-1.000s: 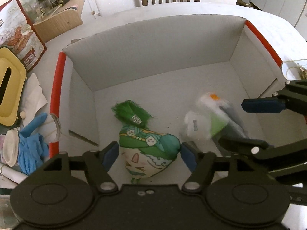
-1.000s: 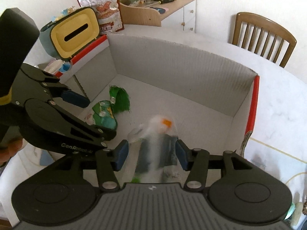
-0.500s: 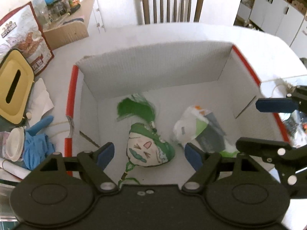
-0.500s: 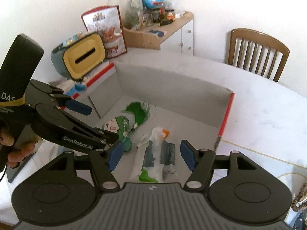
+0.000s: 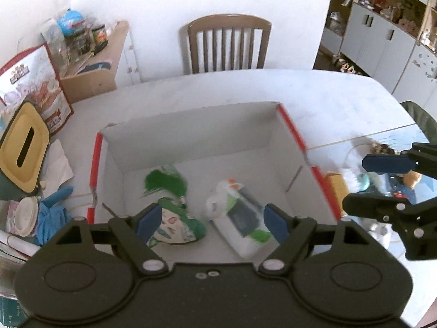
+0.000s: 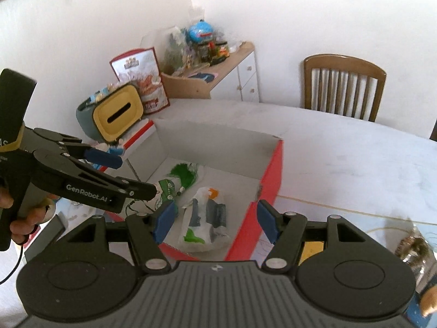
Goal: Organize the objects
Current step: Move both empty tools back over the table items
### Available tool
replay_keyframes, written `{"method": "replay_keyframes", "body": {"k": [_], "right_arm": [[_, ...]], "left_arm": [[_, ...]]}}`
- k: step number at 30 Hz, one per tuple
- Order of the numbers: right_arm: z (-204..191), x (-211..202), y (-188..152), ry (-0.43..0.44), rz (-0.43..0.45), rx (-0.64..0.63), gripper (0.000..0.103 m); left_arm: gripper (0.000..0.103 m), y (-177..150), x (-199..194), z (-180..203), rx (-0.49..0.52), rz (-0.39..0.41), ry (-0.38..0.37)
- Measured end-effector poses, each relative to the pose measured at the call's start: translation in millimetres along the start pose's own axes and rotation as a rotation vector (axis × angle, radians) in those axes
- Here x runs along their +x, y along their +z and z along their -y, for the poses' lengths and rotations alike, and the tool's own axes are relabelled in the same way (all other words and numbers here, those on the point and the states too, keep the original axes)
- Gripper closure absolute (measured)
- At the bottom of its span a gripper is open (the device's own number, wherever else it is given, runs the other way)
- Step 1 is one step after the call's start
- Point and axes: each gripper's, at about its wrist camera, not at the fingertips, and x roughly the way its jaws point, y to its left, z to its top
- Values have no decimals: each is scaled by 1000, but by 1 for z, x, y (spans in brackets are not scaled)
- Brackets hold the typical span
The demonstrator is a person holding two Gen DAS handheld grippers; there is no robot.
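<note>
Landmark: open cardboard box (image 5: 191,125), white inside with red outer walls, on a pale table (image 5: 314,93).

Inside the box, two items on the floor: a green-and-white cloth pouch with a printed face and a green tassel (image 5: 174,216) toward the box's left wall, and a white plastic packet with dark and green print and an orange spot (image 5: 240,216) just to its right, apart from the pouch. The packet's print is too blurred to read.

Left gripper (image 5: 210,220): above the box's near edge, blue pads spread wide, nothing between them. Seen from the right wrist view, its side reads "GenRobot.AI"; a hand (image 6: 19,224) grips its handle.

Right gripper (image 6: 215,225): over the box's near right corner, fingers wide apart, holding nothing.

Left of the box: yellow-faced tissue box with a slot (image 5: 23,150), blue glove (image 5: 52,213), white tissue (image 5: 57,164). Behind these, a red-bordered snack bag (image 5: 35,87); lettering illegible. Beyond the box's far wall: a wooden chair (image 5: 228,45). Right of the box: glass jar (image 6: 415,248), contents unclear.
</note>
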Motion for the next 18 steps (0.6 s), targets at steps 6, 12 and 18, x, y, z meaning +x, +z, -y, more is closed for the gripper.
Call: {"method": "replay_keyframes", "body": {"k": [6,12,18], "right_arm": [[18,-38,-9,-21,50,20,38],[37,-71,-21,-45,89,42,35],[59,-96,-36,-70,110,68,35]], "left_arm": [[21,0,-16,26,15,41,-7],[21,-2,-26,51,18,62,-22],[21,-4,-33,77,27,74,-35]]}}
